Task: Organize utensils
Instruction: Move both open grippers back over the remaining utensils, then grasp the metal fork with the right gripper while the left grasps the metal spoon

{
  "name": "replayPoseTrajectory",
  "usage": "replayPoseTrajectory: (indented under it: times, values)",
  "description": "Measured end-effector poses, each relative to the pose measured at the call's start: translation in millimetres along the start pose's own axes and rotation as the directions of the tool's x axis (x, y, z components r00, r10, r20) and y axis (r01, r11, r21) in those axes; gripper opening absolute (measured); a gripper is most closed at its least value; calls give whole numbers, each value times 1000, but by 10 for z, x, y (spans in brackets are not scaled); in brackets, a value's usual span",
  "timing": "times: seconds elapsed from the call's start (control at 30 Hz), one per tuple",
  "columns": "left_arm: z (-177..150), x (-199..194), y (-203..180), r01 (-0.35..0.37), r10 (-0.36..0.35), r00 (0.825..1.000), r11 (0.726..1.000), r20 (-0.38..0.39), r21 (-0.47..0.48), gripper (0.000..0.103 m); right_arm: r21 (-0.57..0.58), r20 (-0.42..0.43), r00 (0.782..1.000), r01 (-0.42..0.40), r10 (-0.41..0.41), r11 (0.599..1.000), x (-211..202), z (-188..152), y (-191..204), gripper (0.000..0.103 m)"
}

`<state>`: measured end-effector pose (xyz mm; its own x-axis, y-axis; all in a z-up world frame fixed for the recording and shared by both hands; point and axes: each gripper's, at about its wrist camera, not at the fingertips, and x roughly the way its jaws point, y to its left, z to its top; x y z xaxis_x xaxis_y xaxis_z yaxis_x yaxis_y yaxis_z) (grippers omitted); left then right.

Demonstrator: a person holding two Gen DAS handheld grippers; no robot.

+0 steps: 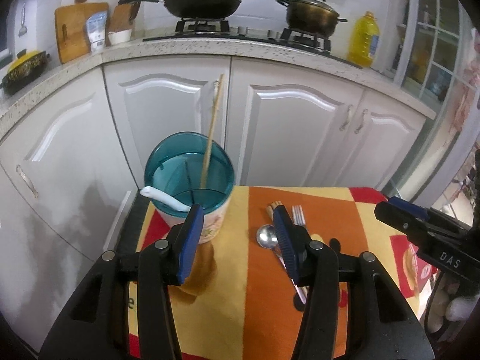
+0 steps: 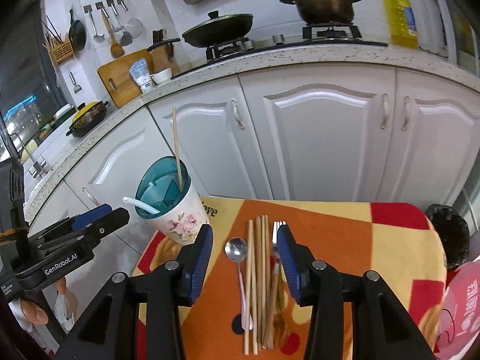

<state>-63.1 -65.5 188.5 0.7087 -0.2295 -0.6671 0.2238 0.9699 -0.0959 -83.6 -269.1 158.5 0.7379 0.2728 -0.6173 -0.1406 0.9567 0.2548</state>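
Left wrist view: the left gripper (image 1: 237,220) hangs over the table (image 1: 240,300), jaws about half open with nothing between the blue pads. A cup (image 1: 192,192) with a teal insert stands at the table's far left corner, just past the left pad. A single chopstick (image 1: 213,129) stands tilted in the cup, and a white spoon (image 1: 163,199) leans out over the near left of its rim. To the right, near the far edge, a metal spoon (image 1: 266,236) lies with its bowl beside the right pad; chopstick ends (image 1: 274,205) and a fork (image 1: 298,214) show just beyond that pad. The right gripper (image 1: 420,228) enters from the right edge of the picture, above the table's right side; from here its jaws cannot be judged.

Right wrist view: the right gripper (image 2: 244,255) hovers above the middle of the table (image 2: 345,240), jaws part open and touching nothing. Beneath the gap lie the metal spoon (image 2: 237,250), a bundle of chopsticks (image 2: 258,270) laid lengthwise, and the fork (image 2: 277,231) close by the right pad. The cup (image 2: 177,210) stands at the far left corner, holding the single chopstick (image 2: 176,147) and the white spoon (image 2: 141,205). The left gripper (image 2: 87,225) shows at the left, off the table's left edge, beside the cup, empty.
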Motion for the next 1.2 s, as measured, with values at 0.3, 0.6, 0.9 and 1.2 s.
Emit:
replayPoseTrajectory:
  times: [0.3,0.6,0.9,1.2]
  values:
    - [-68,-107,-225,40,-40,999,999,-1,17,48,-1,24,999,32,-32,999,-265,-114,-73,43]
    - [-167,78,-66,85,-91,992,993,-85,-78,49,77,-76,997,-1,7,997,26,-360,-385,43]
    - [-436,497,5,57,-74,980,994,-182,-93,49,142,-247,967,-20,55,990,936,-509,-621,29]
    - [-611,1084,6,23,-52,964,993,-259,-115,49,148,-345,936,-17,68,989,1598,-522,-686,25]
